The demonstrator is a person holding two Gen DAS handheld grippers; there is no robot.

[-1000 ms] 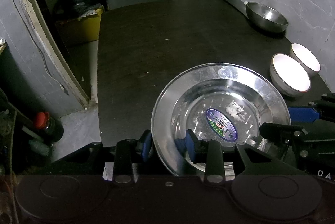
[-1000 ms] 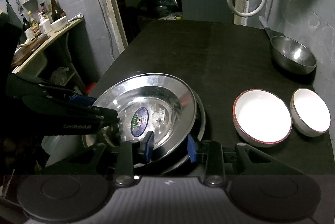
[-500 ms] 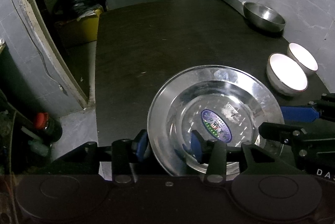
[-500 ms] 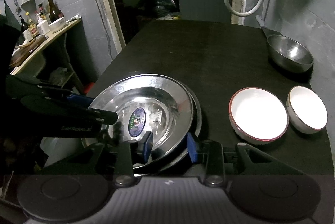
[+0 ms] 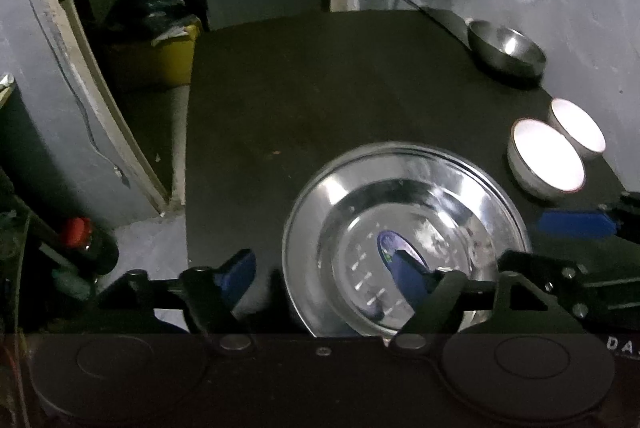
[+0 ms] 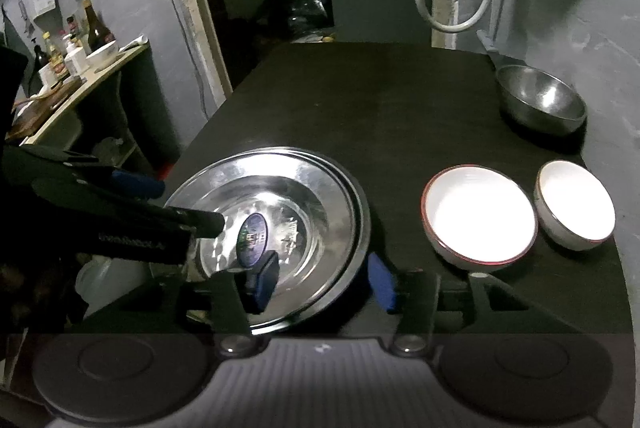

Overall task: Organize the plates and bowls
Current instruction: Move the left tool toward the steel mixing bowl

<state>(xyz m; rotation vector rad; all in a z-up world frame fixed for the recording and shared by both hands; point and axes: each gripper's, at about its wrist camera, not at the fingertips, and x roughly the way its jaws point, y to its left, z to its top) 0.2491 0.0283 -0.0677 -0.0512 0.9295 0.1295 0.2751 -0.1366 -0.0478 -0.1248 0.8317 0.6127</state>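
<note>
Both grippers have just been opening: the left gripper (image 5: pixel 320 274) and right gripper (image 6: pixel 322 278) each straddle the top steel plate's (image 5: pixel 404 224) near rim with pads clear of it. That plate, lifted a second ago, now lies nested on the plate beneath, on the dark table (image 6: pixel 380 100), so stacking looks done. Its blue oval sticker (image 6: pixel 253 237) is unreadable; so is the gripper lettering.

a cramped home kitchen: sauce bottles (image 6: pixel 96 30) on a side shelf (image 6: pixel 80 84) at upper left, steel plates (image 6: pixel 280 228) and bowls (image 6: pixel 478 214) on a dark worktop (image 6: pixel 380 116).
</note>
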